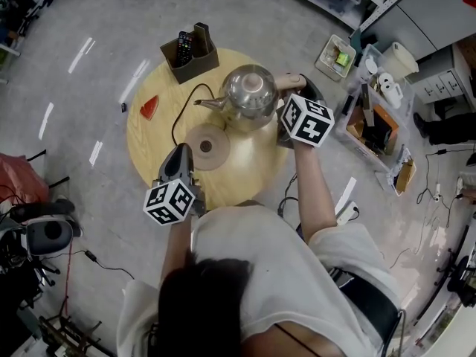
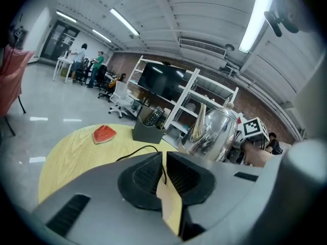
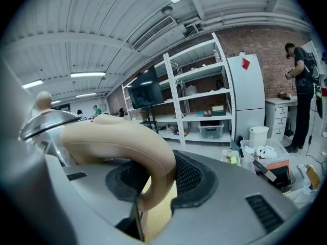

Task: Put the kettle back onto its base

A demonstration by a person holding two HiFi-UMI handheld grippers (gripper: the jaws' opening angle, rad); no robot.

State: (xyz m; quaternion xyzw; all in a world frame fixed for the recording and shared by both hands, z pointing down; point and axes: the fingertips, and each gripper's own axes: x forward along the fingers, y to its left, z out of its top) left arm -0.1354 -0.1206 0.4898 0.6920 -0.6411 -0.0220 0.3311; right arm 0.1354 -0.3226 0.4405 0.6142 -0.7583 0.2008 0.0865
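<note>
Grey glossy floor; white shelving; brick wall; ceiling strip lights.

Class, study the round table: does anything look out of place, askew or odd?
Yes. The kettle is off its base: the right gripper grips its beige handle, while the base sits bare beside it on the table, cord attached. Nothing looks spilled or damaged.
</note>
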